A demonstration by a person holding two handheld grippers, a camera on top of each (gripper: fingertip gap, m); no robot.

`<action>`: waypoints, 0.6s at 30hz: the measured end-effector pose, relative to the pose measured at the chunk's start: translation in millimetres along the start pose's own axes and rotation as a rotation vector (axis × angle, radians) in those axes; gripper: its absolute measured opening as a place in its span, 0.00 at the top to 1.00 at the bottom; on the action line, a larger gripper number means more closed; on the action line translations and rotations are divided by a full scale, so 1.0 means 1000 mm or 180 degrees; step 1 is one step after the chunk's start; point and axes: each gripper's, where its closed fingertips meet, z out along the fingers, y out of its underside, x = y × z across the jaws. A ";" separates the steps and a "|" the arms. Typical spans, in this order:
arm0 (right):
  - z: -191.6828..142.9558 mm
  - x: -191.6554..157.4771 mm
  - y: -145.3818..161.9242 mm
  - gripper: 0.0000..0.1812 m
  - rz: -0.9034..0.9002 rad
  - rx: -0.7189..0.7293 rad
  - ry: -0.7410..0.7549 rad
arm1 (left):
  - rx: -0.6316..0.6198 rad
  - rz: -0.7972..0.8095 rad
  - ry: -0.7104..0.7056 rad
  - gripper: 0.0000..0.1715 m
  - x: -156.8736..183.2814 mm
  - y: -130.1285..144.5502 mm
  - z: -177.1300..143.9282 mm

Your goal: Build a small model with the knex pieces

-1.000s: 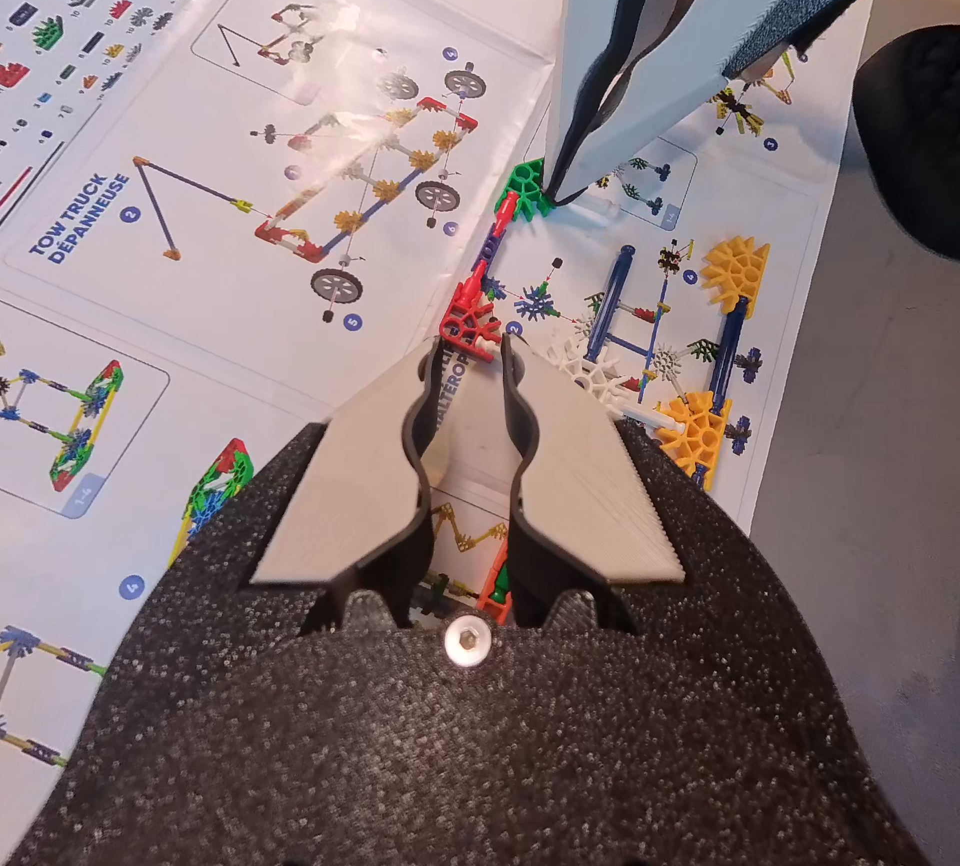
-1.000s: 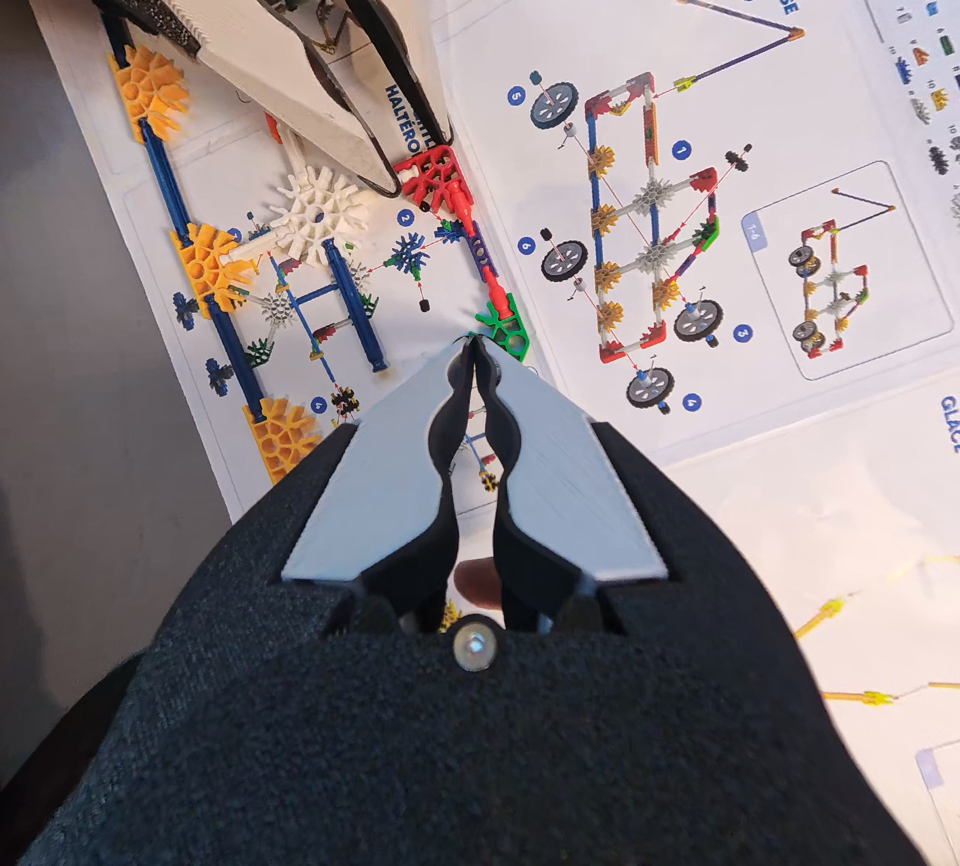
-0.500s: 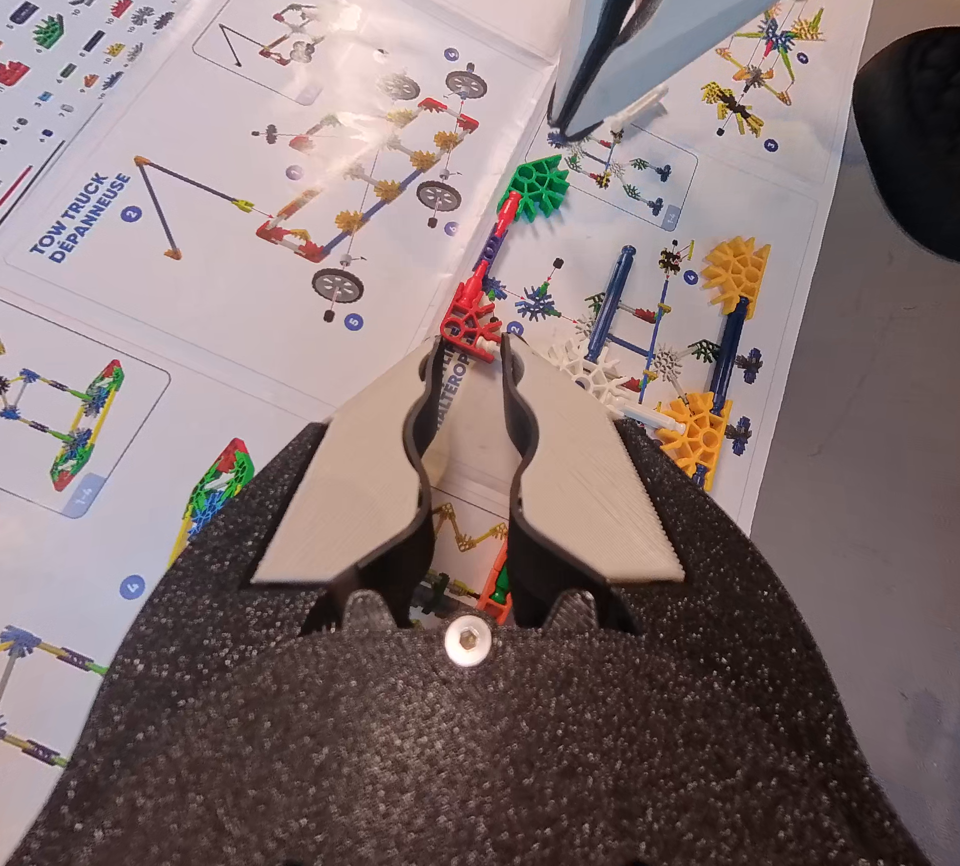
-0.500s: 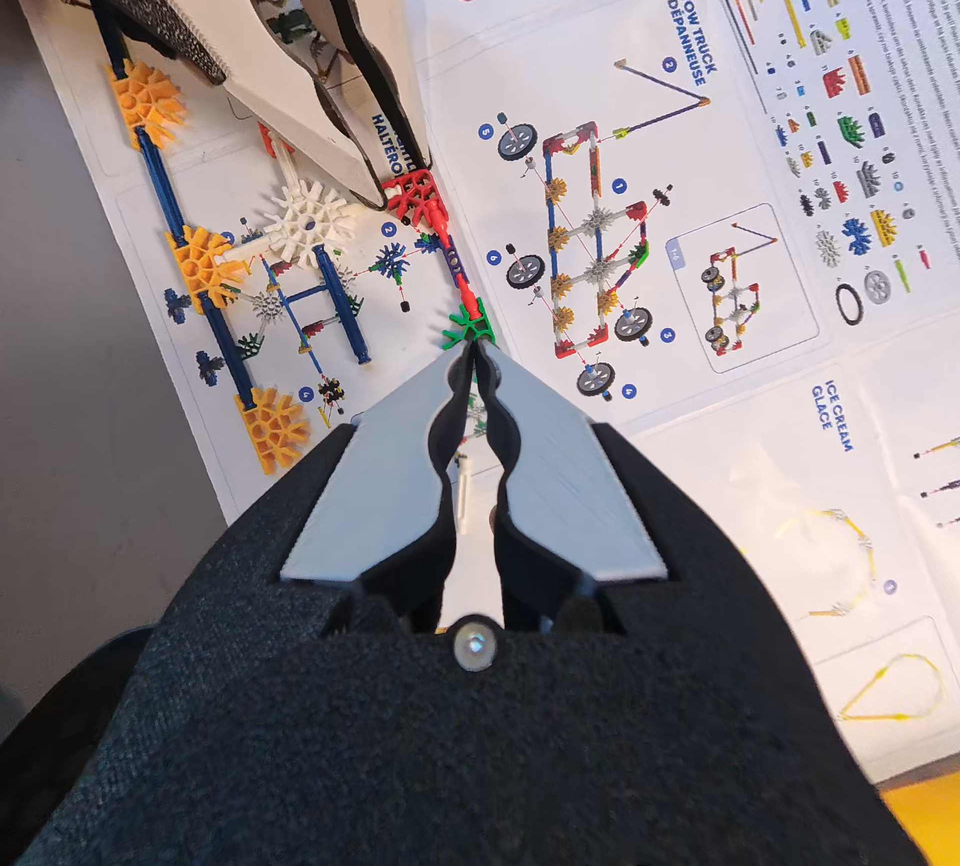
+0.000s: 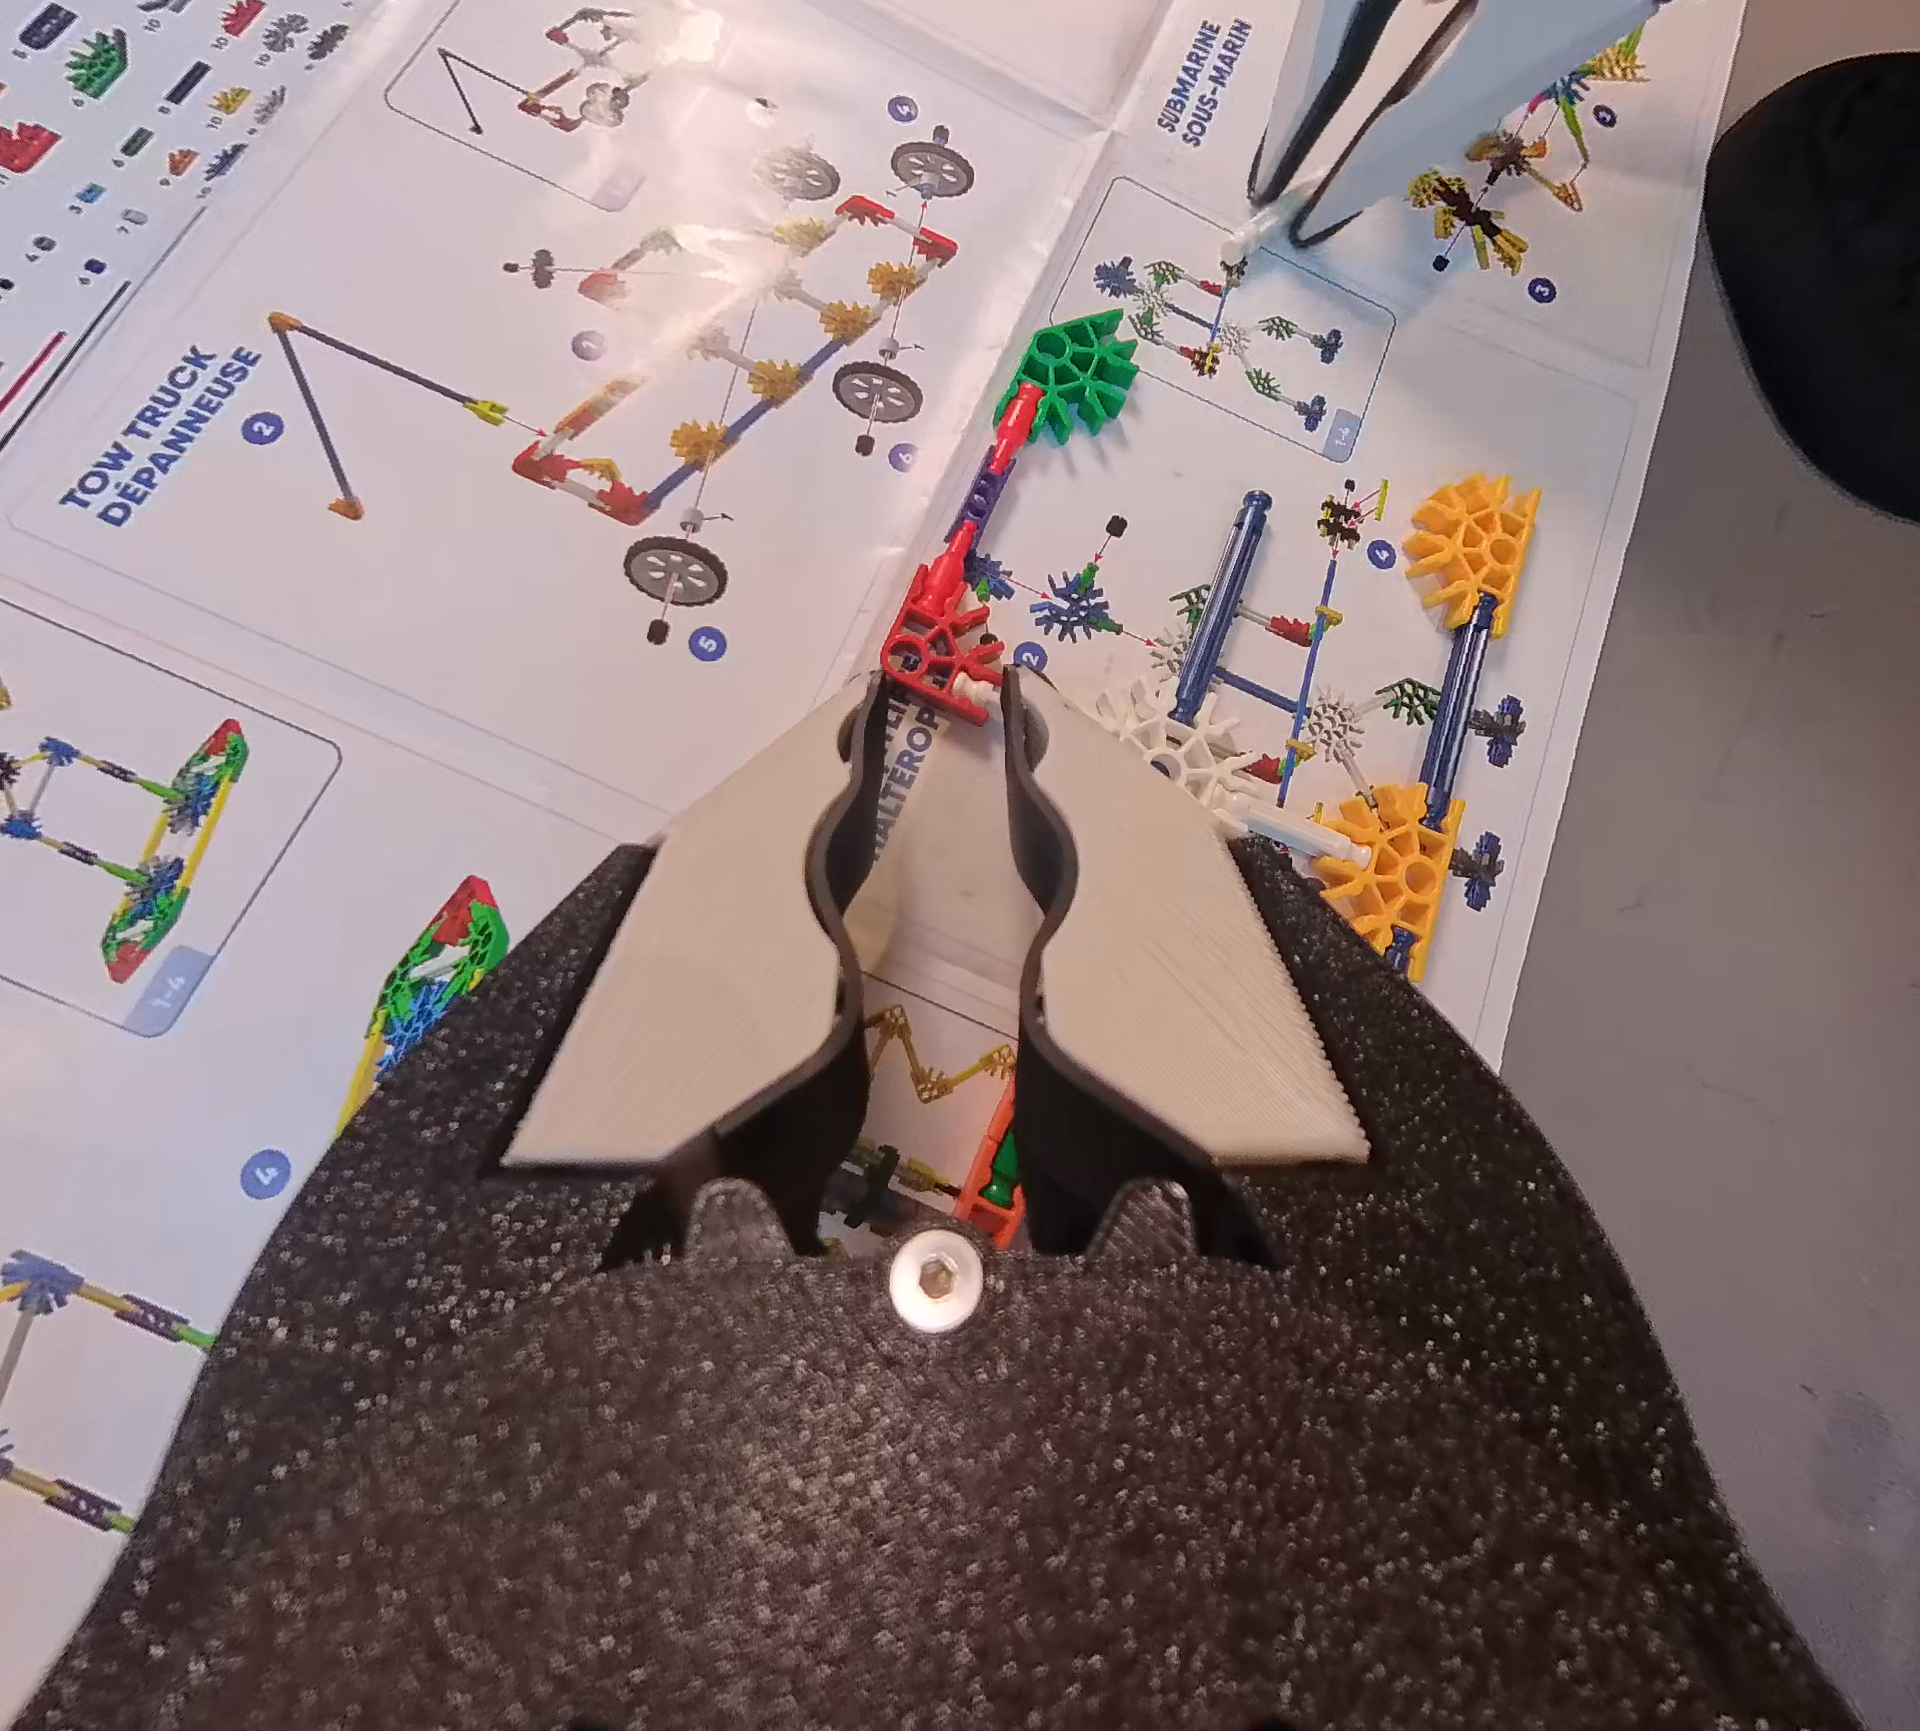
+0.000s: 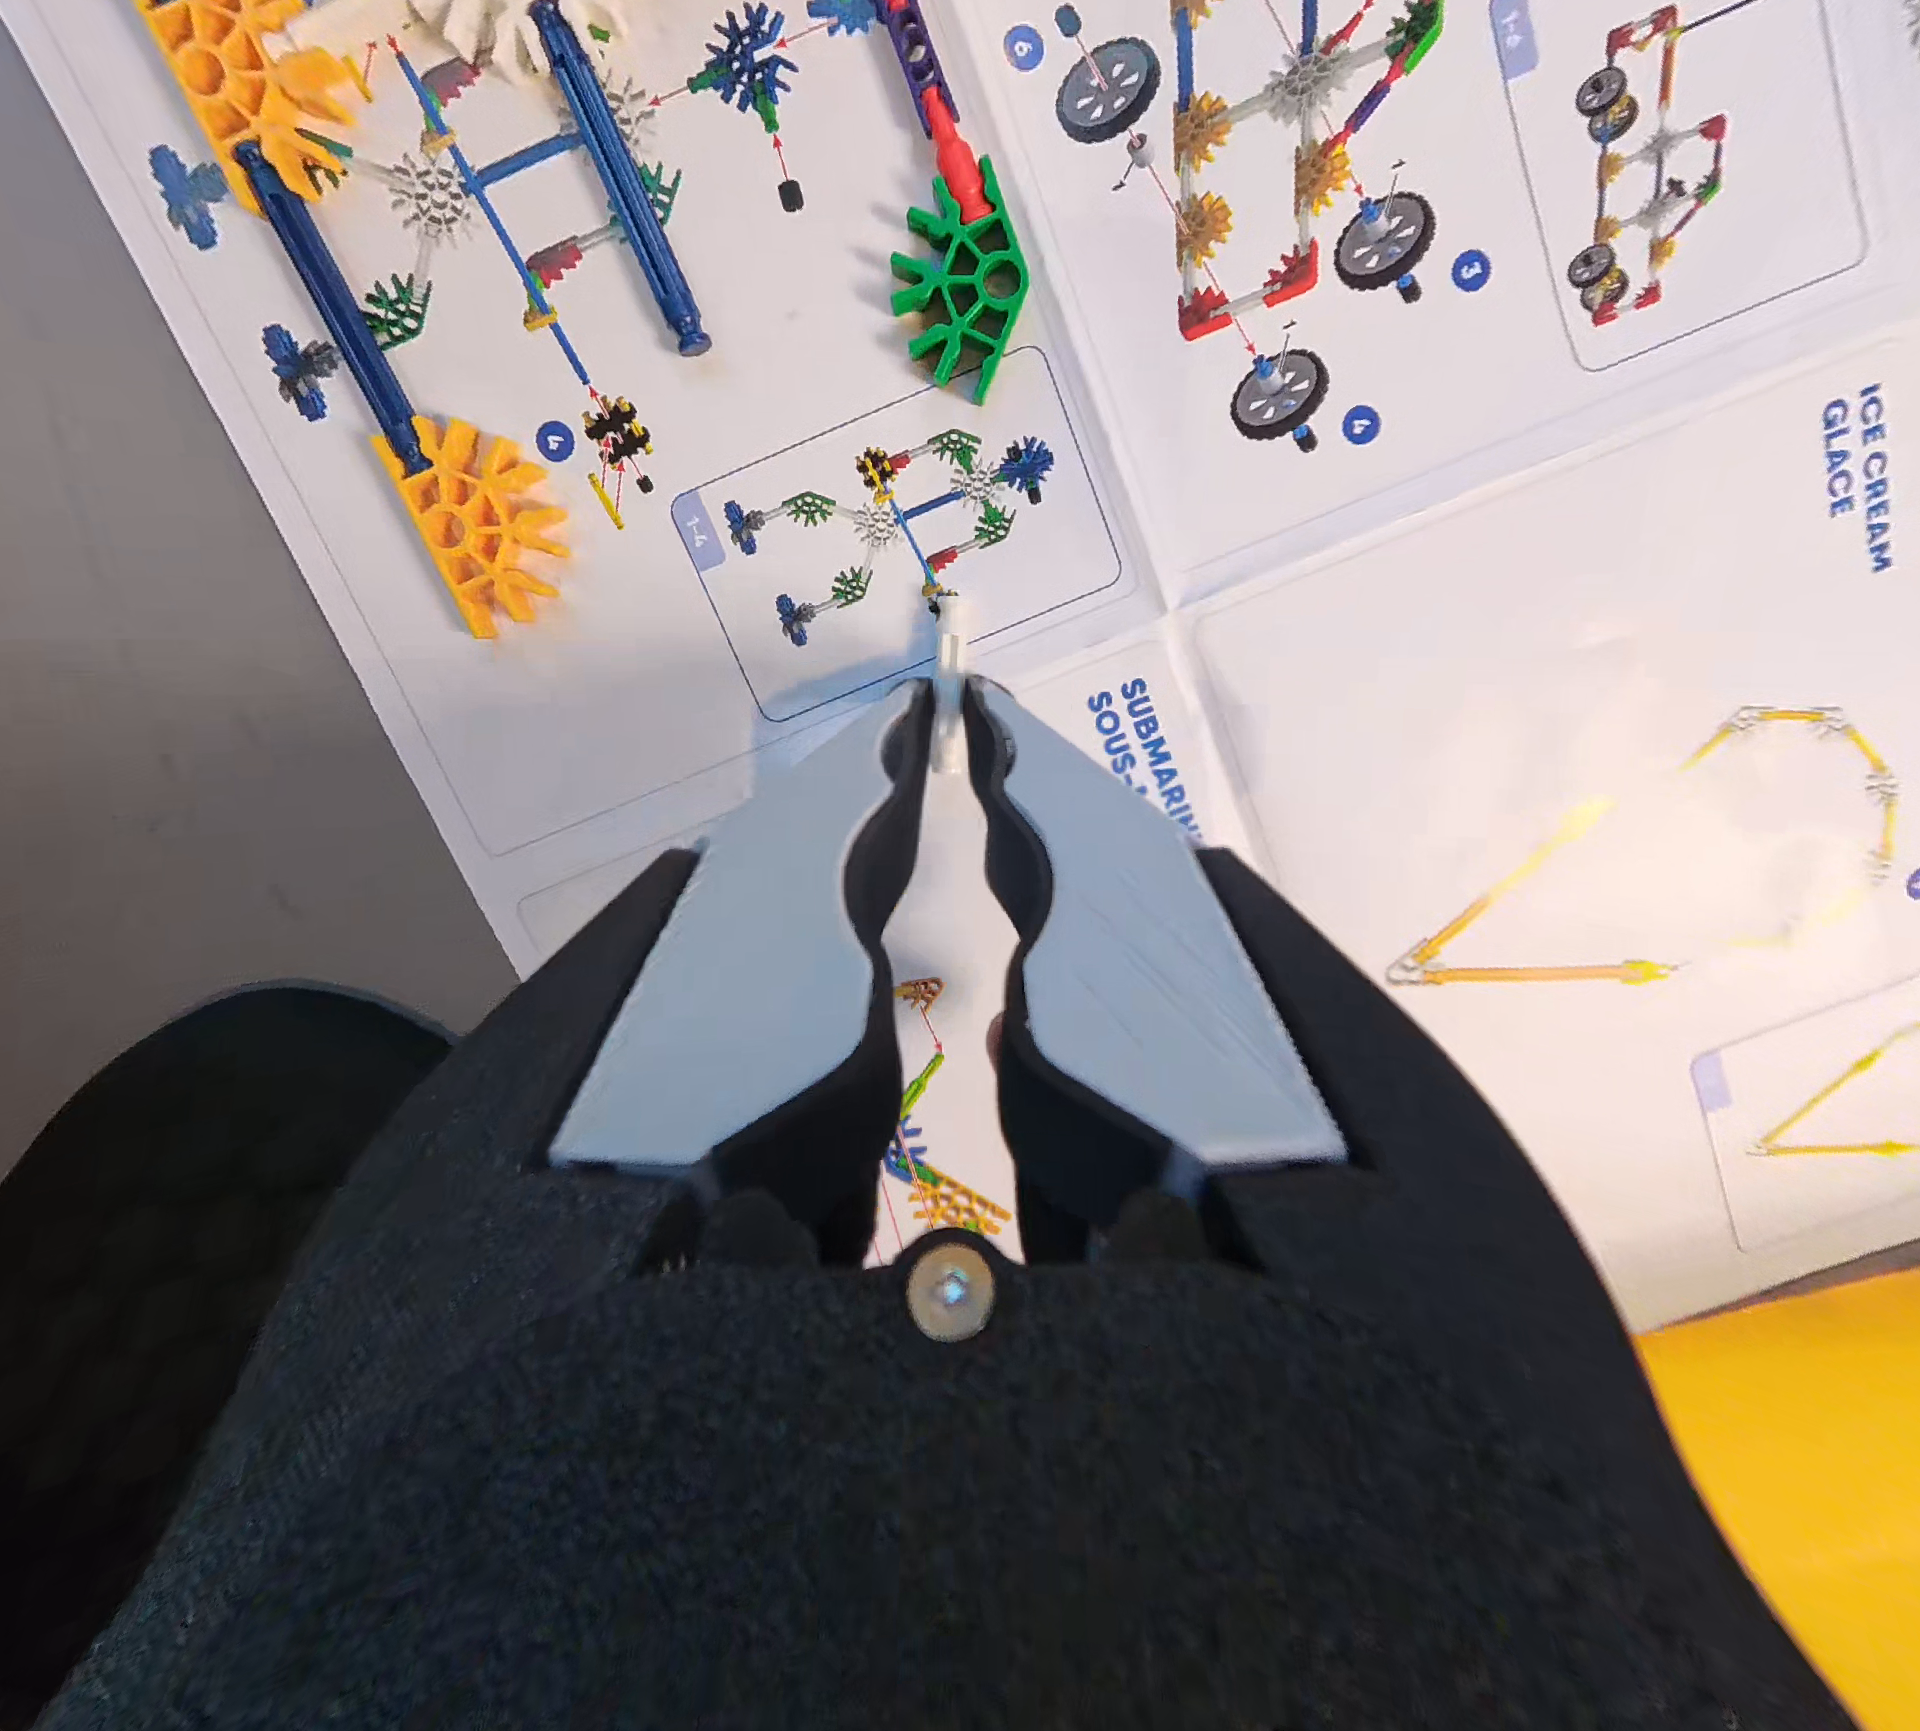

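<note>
My left gripper [image 5: 940,699] is closed on the lower edge of a red connector [image 5: 935,647] that lies on the instruction sheet [image 5: 436,642]. From this connector a red and purple rod [image 5: 982,486] runs to a green connector [image 5: 1075,372]. My right gripper [image 6: 945,694] is shut on a short white rod [image 6: 951,642] and holds it just above the sheet, a little short of the green connector [image 6: 961,279]. In the left wrist view the right gripper [image 5: 1288,216] hangs beyond the green connector with the white rod [image 5: 1252,232] at its tips.
A white snowflake connector [image 5: 1174,736], a loose blue rod [image 5: 1226,601] and yellow connectors on blue rods [image 5: 1470,549] lie right of my left gripper. Beyond the sheet edge are grey table [image 5: 1714,1058], a dark object [image 5: 1818,279] and a yellow surface [image 6: 1787,1473]. One gripper's finger ends stand about 15 centimeters off the other's.
My right gripper has drawn back from the green connector with the short white rod in its tips. My left gripper and the red connector have stayed still.
</note>
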 end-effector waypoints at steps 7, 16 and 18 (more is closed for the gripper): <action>-0.012 -0.012 -0.046 0.98 0.0269 0.0810 -0.0070 | 0.0229 0.0024 0.0270 0.86 0.014 -0.013 -0.011; -0.076 -0.039 -0.139 0.97 0.1670 0.3151 -0.1166 | 0.1803 -0.0770 0.1815 0.90 0.062 -0.087 -0.072; -0.081 -0.046 -0.143 0.98 0.1664 0.3318 -0.1236 | 0.1996 -0.1066 0.2074 0.91 0.060 -0.094 -0.082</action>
